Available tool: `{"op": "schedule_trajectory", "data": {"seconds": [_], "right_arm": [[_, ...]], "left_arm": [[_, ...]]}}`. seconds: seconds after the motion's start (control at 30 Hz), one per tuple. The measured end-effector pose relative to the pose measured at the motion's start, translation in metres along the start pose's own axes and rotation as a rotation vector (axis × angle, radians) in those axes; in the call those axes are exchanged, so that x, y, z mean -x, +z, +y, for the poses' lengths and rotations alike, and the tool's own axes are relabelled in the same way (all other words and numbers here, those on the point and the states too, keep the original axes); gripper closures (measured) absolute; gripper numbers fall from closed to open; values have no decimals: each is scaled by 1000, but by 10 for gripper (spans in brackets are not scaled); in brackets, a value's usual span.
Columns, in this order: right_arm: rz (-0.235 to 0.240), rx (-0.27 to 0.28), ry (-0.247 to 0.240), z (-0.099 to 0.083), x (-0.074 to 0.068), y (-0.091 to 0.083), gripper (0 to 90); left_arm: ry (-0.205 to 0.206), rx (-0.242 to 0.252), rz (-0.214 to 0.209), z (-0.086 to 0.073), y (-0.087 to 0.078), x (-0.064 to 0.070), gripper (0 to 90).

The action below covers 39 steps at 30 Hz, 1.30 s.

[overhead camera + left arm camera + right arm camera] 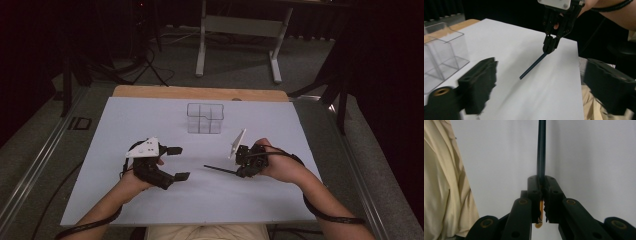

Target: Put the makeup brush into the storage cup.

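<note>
A thin dark pencil (220,169) points left, low over the white sheet (150,120), and my right gripper (242,172) is shut on its right end. In the right gripper view the jaws (542,185) clamp the pencil (541,147), and an orange end shows behind the pads. My left gripper (179,163) stands open and empty to the pencil's left, a short gap from its tip. The left gripper view looks between its spread jaws (544,87) at the pencil (532,66) and the right gripper (549,47). A clear compartmented organizer (205,118) stands at the sheet's back middle.
The organizer (441,55) looks empty. The sheet lies on a wooden tabletop (200,92). A white desk frame (240,25) stands on the floor beyond. The person's beige clothing (446,190) is at the near edge.
</note>
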State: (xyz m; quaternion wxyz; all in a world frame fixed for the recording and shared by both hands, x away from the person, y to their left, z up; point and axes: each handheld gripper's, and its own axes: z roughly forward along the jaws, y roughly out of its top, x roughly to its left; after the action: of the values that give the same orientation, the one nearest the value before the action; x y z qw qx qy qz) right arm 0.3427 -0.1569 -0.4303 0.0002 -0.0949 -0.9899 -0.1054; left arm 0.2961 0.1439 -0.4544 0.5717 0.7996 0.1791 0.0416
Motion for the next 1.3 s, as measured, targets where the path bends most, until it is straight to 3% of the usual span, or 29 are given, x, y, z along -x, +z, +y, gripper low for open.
{"op": "schedule_trajectory", "data": {"seconds": [0.17,0.2,0.27,0.4,0.57,0.7,0.83,1.0,1.2,1.3], "right_arm": [[7,3,-12,2,-3,-1,842],[12,4,-18,3,-3,-3,842],[12,7,-23,4,-4,-3,842],[13,4,-28,4,-6,-5,842],[30,9,-44,6,-8,-4,842],[31,6,-53,9,-11,-4,842],[41,6,-60,11,-12,-4,842],[50,5,-62,13,-13,-3,842],[59,4,-72,15,-13,-2,842],[64,3,-74,17,-14,-2,842]], "left_arm": [[20,-26,-6,2,8,-2,154],[42,-69,-11,4,16,-3,155],[52,-101,-19,5,20,-4,167],[60,-164,-42,4,27,-6,297],[89,-244,-27,2,38,-4,405],[154,-307,-23,1,45,-2,471],[190,-314,-32,2,48,-2,548],[269,-351,-34,3,51,0,631],[343,-438,-21,5,59,3,667],[358,-463,-19,6,62,3,683]]}}
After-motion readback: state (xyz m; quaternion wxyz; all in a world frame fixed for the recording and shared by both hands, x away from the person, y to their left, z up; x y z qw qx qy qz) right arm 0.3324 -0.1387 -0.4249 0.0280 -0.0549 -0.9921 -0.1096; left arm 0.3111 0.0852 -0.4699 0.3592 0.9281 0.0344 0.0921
